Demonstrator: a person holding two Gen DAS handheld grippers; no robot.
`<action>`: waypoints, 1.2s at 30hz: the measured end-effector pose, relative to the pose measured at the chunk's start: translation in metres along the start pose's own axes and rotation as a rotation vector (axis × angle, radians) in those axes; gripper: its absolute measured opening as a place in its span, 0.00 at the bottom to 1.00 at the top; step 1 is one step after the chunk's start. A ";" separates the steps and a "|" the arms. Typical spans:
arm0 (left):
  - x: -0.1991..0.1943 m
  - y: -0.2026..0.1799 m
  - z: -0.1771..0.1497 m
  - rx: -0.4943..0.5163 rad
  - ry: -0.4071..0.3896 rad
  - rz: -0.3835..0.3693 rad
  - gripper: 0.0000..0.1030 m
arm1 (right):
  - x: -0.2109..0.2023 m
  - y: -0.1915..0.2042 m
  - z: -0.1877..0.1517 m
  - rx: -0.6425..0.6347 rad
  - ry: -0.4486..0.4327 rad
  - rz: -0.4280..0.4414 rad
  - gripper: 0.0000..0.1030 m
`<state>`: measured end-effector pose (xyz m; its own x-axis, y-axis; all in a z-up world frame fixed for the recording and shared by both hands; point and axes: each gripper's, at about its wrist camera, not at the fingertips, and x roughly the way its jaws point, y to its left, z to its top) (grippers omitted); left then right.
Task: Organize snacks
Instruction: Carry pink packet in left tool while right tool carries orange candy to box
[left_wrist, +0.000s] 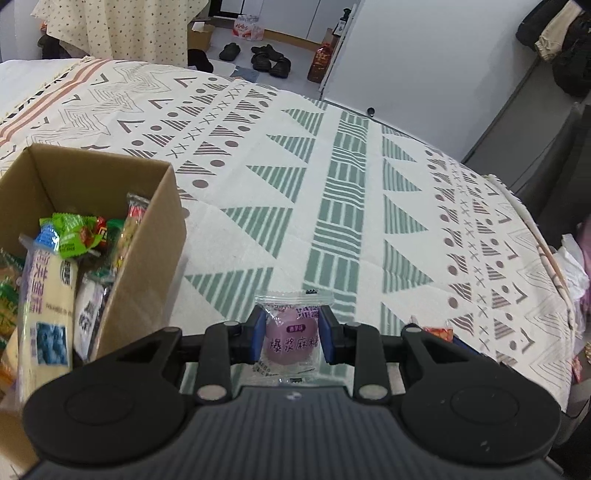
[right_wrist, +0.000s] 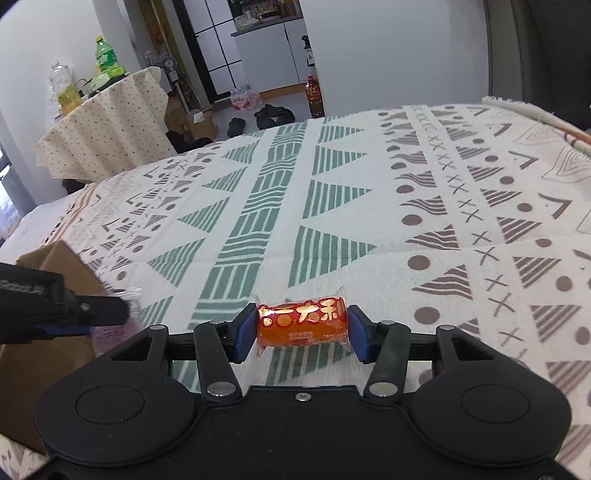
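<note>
My left gripper (left_wrist: 292, 334) is shut on a clear packet with a purple mochi (left_wrist: 291, 339), held just above the patterned cloth. An open cardboard box (left_wrist: 144, 258) with several snack packets (left_wrist: 51, 280) stands to its left. My right gripper (right_wrist: 301, 328) is shut on an orange-red wrapped snack roll (right_wrist: 302, 326), its blue pads (right_wrist: 246, 332) pressing both ends. In the right wrist view the left gripper (right_wrist: 55, 306) and the box (right_wrist: 55, 258) show at the left edge. The red snack (left_wrist: 439, 330) also peeks in at the right of the left wrist view.
The table is covered by a white cloth with green and grey geometric patterns (right_wrist: 332, 206). Beyond the far edge are shoes (left_wrist: 269, 59) on the floor, a bottle (right_wrist: 314, 96) and a second table with a dotted cloth (right_wrist: 107, 125).
</note>
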<state>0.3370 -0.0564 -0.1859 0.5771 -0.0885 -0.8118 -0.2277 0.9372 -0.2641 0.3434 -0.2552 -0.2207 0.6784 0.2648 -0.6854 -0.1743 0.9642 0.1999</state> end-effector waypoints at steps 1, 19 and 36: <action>-0.004 -0.001 -0.003 0.002 -0.003 -0.005 0.29 | -0.005 0.002 0.000 0.000 -0.006 0.003 0.49; -0.087 -0.007 -0.036 0.049 -0.054 -0.095 0.29 | -0.114 -0.003 -0.018 0.162 -0.106 -0.026 0.49; -0.158 0.024 -0.021 0.040 -0.127 -0.135 0.29 | -0.172 0.038 -0.011 0.164 -0.194 0.005 0.49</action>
<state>0.2237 -0.0266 -0.0745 0.6955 -0.1733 -0.6973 -0.1114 0.9327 -0.3430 0.2121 -0.2635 -0.1031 0.8048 0.2460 -0.5401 -0.0706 0.9433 0.3245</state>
